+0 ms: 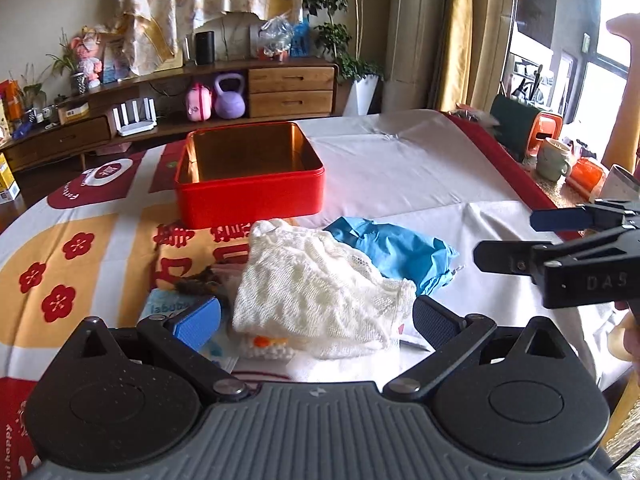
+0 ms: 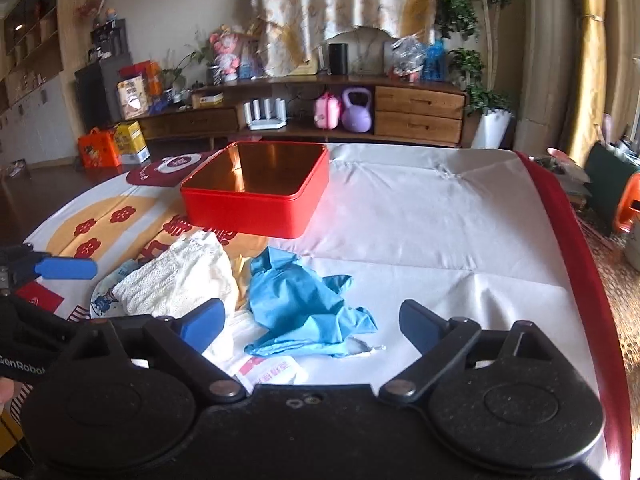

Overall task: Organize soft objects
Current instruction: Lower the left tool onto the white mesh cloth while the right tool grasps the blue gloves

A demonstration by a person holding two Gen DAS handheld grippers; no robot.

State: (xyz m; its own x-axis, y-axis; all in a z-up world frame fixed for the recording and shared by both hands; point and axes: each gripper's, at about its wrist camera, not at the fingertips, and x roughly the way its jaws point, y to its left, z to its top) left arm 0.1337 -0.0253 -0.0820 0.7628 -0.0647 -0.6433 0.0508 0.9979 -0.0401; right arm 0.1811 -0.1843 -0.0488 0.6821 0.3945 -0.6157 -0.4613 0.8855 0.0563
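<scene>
A white knitted cloth point(image 1: 320, 296) lies crumpled on the table, right in front of my left gripper point(image 1: 316, 322). Its jaws stand wide on either side of the cloth, open. A crumpled blue cloth point(image 1: 396, 252) lies just behind and to the right. In the right wrist view the same blue cloth point(image 2: 304, 304) lies ahead of my right gripper point(image 2: 312, 320), whose open jaws do not touch it. The white cloth point(image 2: 180, 276) is to its left. An open red tin point(image 1: 248, 172) point(image 2: 256, 196) stands empty behind both cloths. My right gripper point(image 1: 506, 238) shows at the right edge of the left wrist view.
A small printed packet point(image 2: 272, 372) lies near the right gripper. A light blue card point(image 1: 168, 308) and a dark small item point(image 1: 200, 280) sit left of the white cloth. A mug point(image 1: 554, 158) and orange containers stand beyond the table's right edge. One blue pad point(image 2: 66, 268) of my left gripper shows at left.
</scene>
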